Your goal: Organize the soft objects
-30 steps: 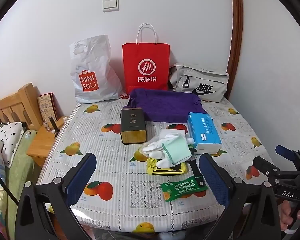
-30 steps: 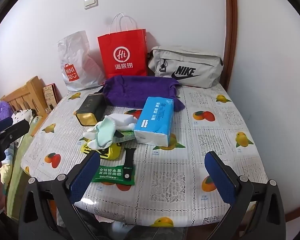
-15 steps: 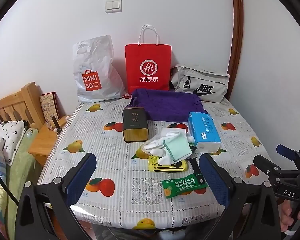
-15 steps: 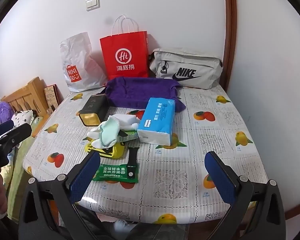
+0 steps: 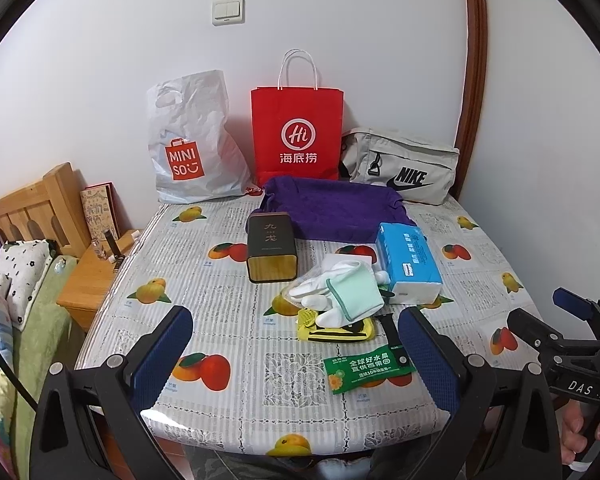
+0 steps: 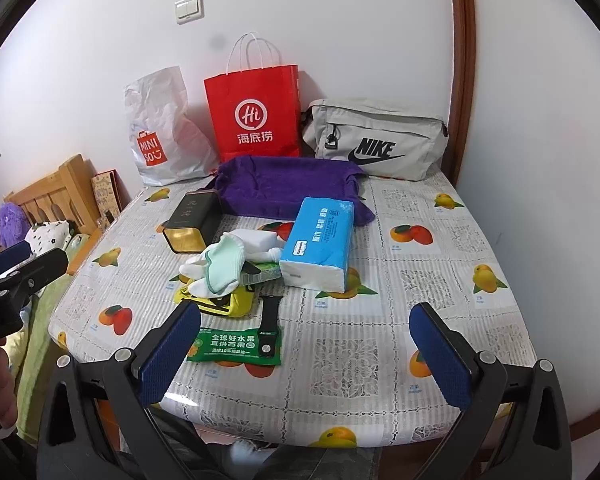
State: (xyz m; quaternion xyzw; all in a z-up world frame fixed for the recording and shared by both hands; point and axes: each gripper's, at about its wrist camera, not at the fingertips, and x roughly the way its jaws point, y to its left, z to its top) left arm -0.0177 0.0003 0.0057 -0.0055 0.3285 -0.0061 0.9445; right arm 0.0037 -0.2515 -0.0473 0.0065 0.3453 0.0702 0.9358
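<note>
A mint-green sock (image 5: 354,294) (image 6: 223,268) lies on white gloves (image 5: 312,290) in the middle of the table. A blue tissue pack (image 5: 408,260) (image 6: 320,240) lies to their right. A purple towel (image 5: 332,208) (image 6: 288,188) lies behind. A yellow pouch (image 5: 340,330) (image 6: 224,304) and a green packet (image 5: 366,368) (image 6: 232,344) lie in front. My left gripper (image 5: 296,356) is open and empty at the table's near edge. My right gripper (image 6: 306,354) is open and empty, also at the near edge.
A dark tea tin (image 5: 271,248) lies left of the gloves. A black watch strap (image 6: 269,326) lies by the green packet. A Miniso bag (image 5: 188,148), a red paper bag (image 5: 298,136) and a grey Nike bag (image 5: 404,168) stand against the wall. A bed (image 5: 16,280) is at left.
Both grippers have drawn back a little and risen, so more of the table's near edge shows. Nothing on the table has moved.
</note>
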